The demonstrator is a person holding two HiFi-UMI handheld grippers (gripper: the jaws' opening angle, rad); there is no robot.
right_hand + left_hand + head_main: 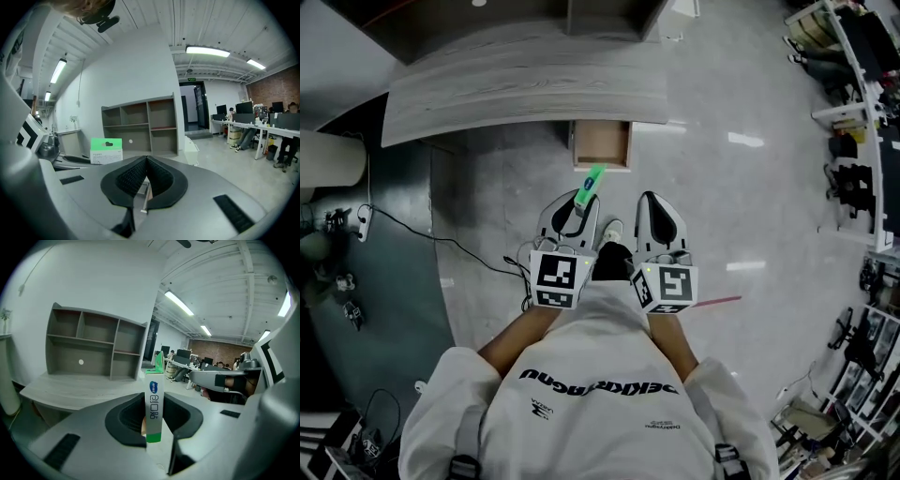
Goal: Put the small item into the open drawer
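Note:
The small item is a slim white box with a green end (592,181). My left gripper (580,202) is shut on it, and its green end points toward the open wooden drawer (601,144) under the grey desk (525,89). In the left gripper view the box (153,404) stands upright between the black pads. My right gripper (650,201) hangs beside the left one, shut with nothing in it; its pads meet at the tip (146,159). The right gripper view shows the box (106,150) at the left. Both grippers are short of the drawer.
A grey open shelf unit (93,345) stands on the desk top (70,390). Cables (441,246) trail over the floor at the left. Office desks and chairs (853,112) line the right side. The person's shoes (612,234) show between the grippers.

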